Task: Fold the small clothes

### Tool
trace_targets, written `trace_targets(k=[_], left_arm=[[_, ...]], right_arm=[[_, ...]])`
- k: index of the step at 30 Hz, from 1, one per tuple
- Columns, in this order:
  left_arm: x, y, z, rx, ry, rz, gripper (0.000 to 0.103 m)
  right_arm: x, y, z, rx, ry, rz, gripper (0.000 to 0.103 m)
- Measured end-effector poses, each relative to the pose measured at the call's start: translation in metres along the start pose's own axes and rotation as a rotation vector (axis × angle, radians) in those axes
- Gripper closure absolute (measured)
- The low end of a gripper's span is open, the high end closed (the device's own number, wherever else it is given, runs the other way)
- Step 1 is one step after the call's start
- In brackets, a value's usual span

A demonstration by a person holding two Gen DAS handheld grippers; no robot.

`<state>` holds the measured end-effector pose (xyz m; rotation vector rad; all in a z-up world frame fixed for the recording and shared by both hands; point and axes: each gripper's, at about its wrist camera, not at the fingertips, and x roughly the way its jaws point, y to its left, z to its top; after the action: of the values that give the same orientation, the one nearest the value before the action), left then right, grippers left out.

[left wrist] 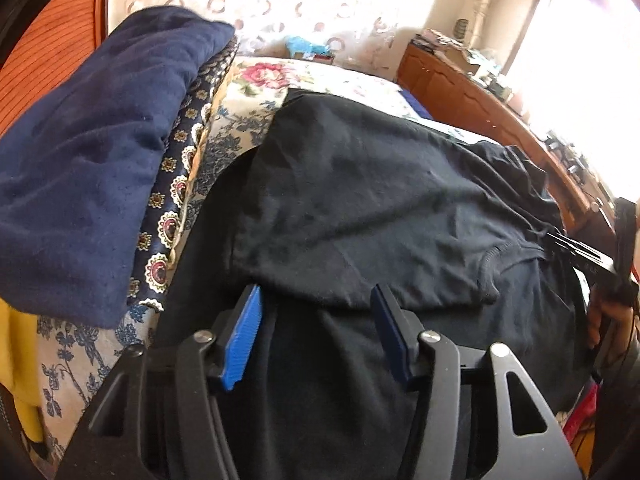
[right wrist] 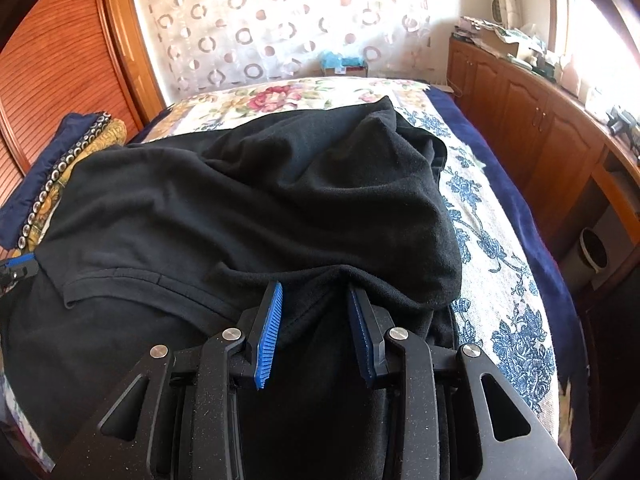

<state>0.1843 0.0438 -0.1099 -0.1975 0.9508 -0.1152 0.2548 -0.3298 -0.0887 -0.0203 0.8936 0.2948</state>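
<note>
The black shirt (right wrist: 256, 208), soft, light and limp, lay rumpled across the bed (right wrist: 500, 264); left gripper (left wrist: 316, 300) stood half-open and empty, right gripper (right wrist: 314, 296) pinched its near hem, the best hold.

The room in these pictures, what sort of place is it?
Most likely a bedroom in a home. A bed with a floral bedspread fills the view, a patterned curtain hangs behind it, and wooden cabinets run along the window side. A black garment lies spread on the bed.
</note>
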Motion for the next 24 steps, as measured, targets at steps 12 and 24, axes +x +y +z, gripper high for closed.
trace_targets(k=[12, 24], left_arm=[[-0.006, 0.003, 0.009, 0.002, -0.073, 0.007, 0.1], [-0.049, -0.02, 0.013, 0.069, -0.192, -0.039, 0.101]], right_arm=[[-0.002, -0.011, 0.003, 0.051, 0.002, 0.028, 0.076], [-0.03, -0.02, 0.012, 0.048, -0.074, 0.068, 0.103]])
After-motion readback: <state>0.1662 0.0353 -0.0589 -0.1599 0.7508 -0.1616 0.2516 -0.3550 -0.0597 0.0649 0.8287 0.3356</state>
